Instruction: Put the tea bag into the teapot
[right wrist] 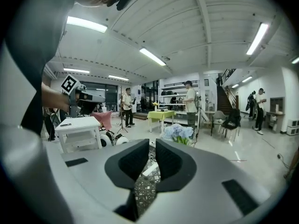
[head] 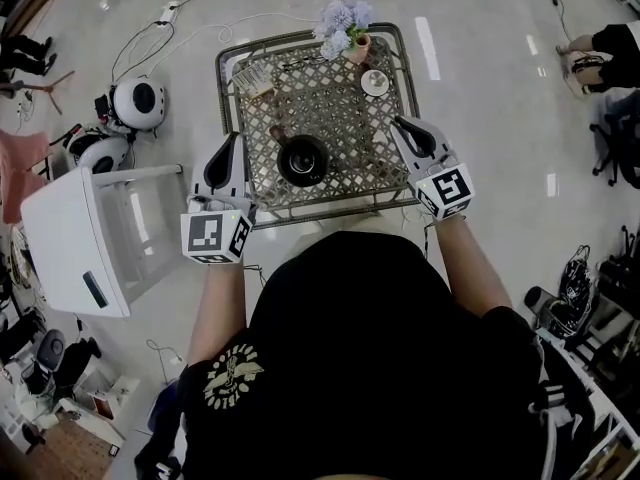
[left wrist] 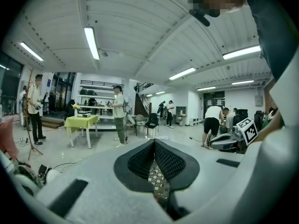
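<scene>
Black teapot [head: 303, 160] and pale tea bag [head: 258, 86], well apart.
Teapot upright near the table's [head: 222, 88] front edge; tea bag at its far-left corner.

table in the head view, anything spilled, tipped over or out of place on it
Nothing stands out. The black teapot sits upright near the front edge of the table, the flower vase and white cup stand at the far right, a small pale packet lies at the far left. No spill shows.

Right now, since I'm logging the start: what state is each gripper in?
Left gripper: closed, holding nothing.
Right gripper: closed, holding nothing.
</scene>
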The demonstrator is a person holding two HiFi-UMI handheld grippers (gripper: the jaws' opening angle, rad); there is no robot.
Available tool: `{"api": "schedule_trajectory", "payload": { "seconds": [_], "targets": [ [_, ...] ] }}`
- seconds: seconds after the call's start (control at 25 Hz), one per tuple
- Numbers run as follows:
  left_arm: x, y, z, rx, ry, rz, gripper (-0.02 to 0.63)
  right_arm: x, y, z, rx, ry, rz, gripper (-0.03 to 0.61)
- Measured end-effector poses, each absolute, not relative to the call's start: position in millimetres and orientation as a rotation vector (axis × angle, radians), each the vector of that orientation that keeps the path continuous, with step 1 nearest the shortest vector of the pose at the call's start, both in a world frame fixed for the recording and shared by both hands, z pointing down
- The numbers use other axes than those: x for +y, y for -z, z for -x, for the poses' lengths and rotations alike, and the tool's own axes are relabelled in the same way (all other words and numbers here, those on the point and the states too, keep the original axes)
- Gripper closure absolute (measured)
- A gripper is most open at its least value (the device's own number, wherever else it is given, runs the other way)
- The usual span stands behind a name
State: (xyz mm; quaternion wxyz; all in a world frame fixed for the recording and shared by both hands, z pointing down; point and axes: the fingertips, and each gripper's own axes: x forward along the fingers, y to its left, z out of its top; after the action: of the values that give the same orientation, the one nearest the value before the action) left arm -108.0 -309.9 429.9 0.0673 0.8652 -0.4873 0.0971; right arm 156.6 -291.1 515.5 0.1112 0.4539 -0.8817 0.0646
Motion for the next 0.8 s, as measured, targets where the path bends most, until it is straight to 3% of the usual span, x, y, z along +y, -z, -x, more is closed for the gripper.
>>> {"api": "schedule_trajectory", "payload": {
  "seconds": [0.12,0.2,0.28,0.8],
  "targets": [
    [-311,-433,107,-1.473,-0.315,-2.598,0.618,-293,-545,-163,-2.569,-0.261,-1.331,0.563],
    [-312,-435,108,-1.477,-0.325,-2.584,0.618,-296,-569,-166,-2.54,-0.292,-1.313,0.495],
    [-313,-437,109,-1.486,-0.323,-2.567,0.618,-295,-594,-168,-2.502,-0.324,-1.281,0.471],
    [-319,-416,110,-1.523,-0.334,-2.581,0.618,-283,-721,-178,-2.313,-0.561,-1.143,0.416]
  ]
}}
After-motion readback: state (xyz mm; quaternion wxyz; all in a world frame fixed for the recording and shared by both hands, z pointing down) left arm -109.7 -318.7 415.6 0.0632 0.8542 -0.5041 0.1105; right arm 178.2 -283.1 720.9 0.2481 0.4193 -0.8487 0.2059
